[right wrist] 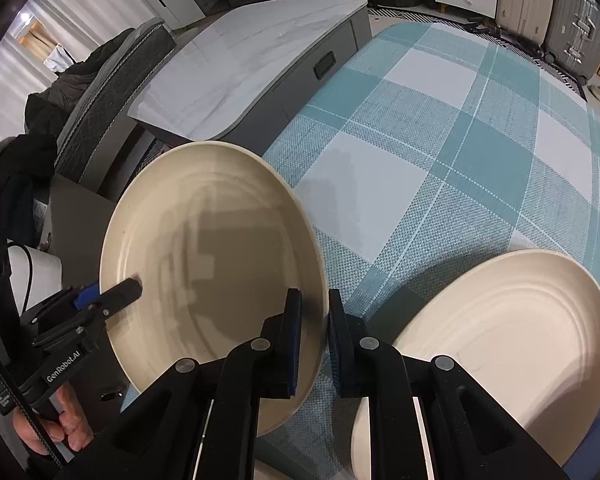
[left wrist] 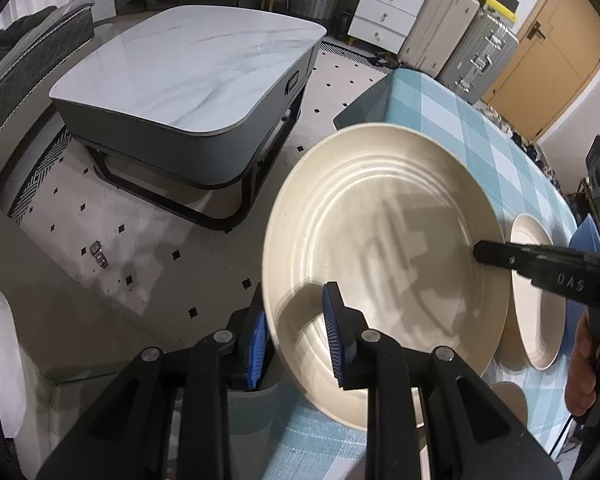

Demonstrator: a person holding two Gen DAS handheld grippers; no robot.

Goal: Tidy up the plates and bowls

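Indoor light, moderately bright, from above. Hard gripper shadows fall across the cream plate [left wrist: 380,248], with soft glare on its ridges. Strong fisheye bending and black vignette at corners. Right wrist view: plate slightly motion-blurred, bright window [right wrist: 32,36] far left. Tablecloth [right wrist: 440,152] weave sharp.

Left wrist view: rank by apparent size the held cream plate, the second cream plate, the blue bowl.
1. Round cream plate gripped at its rim by both claws: largest, though it is also nearest the camera.
2. Second cream plate on the checked cloth: smaller, partly hidden.
3. Blue bowl: only a sliver shows; true size unsure.
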